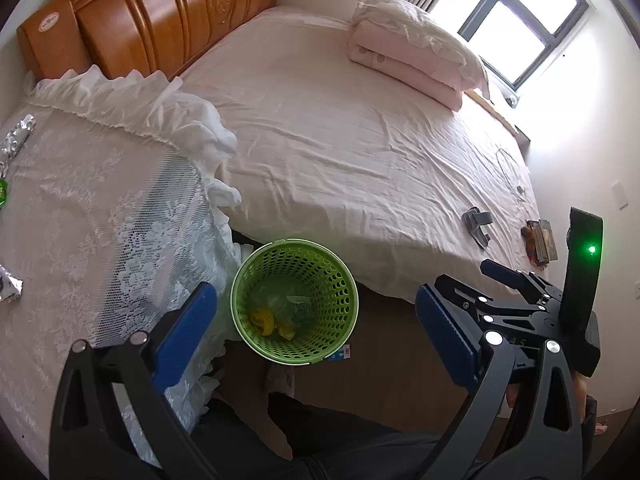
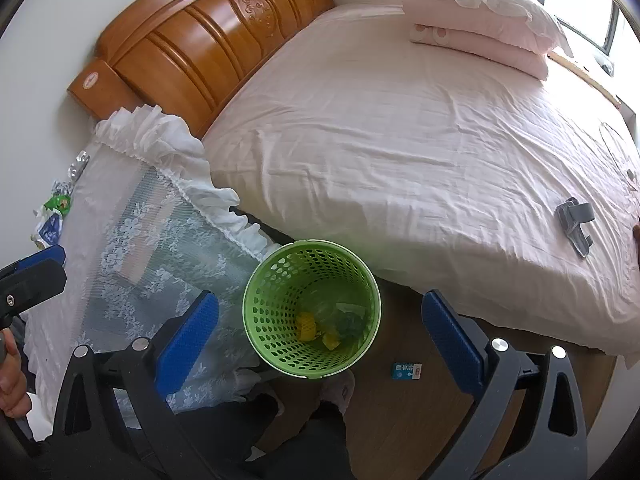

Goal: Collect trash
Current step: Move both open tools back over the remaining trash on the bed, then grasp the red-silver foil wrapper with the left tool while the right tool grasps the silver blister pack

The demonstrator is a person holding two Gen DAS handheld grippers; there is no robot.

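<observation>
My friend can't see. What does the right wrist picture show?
The open right gripper hovers above a green basket on the floor beside a pink bed, holding nothing. Yellow scraps lie in the basket.

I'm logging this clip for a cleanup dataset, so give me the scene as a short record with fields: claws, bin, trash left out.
left claw: open, empty, above the bin
right claw: open, empty, above the bin
bin: green perforated basket on the floor between bed and lace-covered table
bin contents: yellow scraps and clear wrapping
trash on lace-covered table: foil wrappers, far left
trash on floor: small blue carton beside the bin
on bed: folded pink quilt, grey item
</observation>
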